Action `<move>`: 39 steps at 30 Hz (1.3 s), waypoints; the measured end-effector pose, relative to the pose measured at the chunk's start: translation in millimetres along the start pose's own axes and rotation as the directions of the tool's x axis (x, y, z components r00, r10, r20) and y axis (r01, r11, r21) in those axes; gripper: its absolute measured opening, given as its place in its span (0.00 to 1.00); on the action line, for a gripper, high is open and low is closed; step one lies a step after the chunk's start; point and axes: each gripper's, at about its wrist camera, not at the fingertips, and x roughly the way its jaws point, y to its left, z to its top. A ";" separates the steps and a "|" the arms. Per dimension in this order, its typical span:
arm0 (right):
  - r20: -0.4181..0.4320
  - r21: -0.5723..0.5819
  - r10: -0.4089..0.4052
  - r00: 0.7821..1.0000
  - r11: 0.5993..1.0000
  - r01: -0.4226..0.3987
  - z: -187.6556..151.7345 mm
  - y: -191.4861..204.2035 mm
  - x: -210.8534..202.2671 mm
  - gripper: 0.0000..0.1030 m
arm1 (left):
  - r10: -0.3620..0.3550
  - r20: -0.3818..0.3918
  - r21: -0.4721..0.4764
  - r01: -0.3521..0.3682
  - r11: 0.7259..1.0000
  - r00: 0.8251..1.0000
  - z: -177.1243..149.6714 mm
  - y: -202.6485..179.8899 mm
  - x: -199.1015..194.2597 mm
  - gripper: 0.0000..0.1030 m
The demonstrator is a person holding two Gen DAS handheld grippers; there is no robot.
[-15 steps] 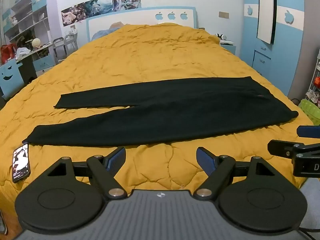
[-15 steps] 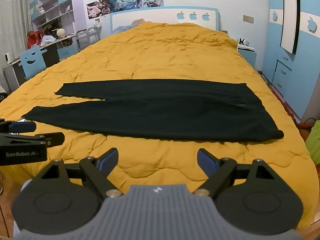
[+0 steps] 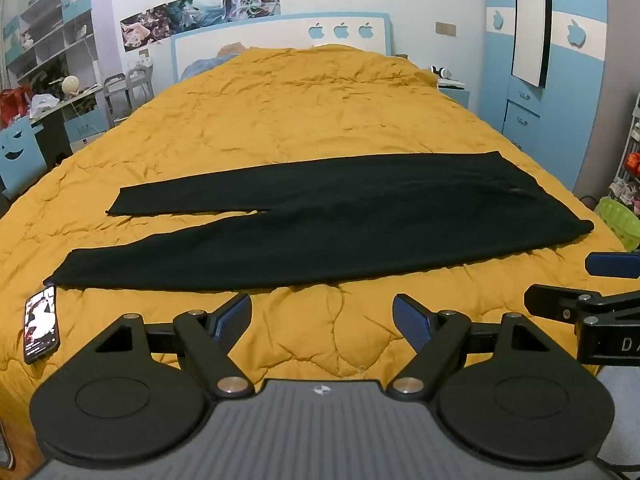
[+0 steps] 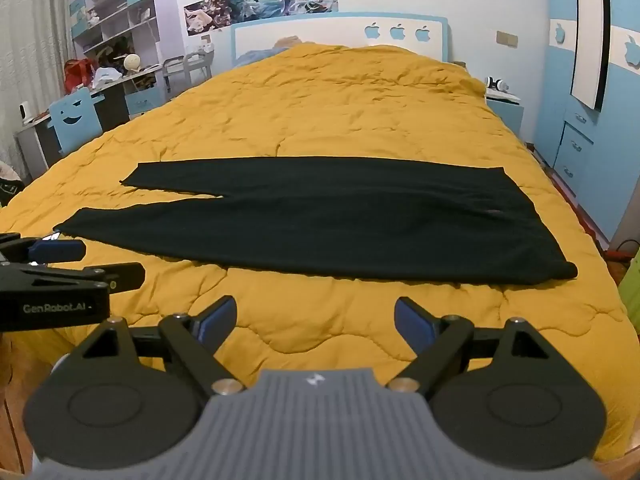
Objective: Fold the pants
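The black pants lie flat and spread out across the yellow quilt on the bed, waist toward the right, the two legs splitting apart toward the left. The left gripper hangs level over the quilt's near edge, just short of the pants, its jaws spread wide and holding nothing. The right gripper sits beside it in the same pose, also released and empty, and a phone lies by the nearer leg's cuff.
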 end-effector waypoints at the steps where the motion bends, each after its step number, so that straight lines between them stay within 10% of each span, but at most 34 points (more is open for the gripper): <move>1: 0.000 -0.001 0.001 1.000 1.000 -0.001 0.0 0.2 -0.1 0.80 | 0.000 0.000 0.000 0.000 1.000 1.000 -1.7 -3.6 0.2 0.91; 39: 0.005 -0.013 0.004 1.000 1.000 -0.004 -2.5 2.2 0.7 0.80 | -0.001 -0.001 0.006 0.001 1.000 1.000 -1.9 -13.3 -1.5 0.91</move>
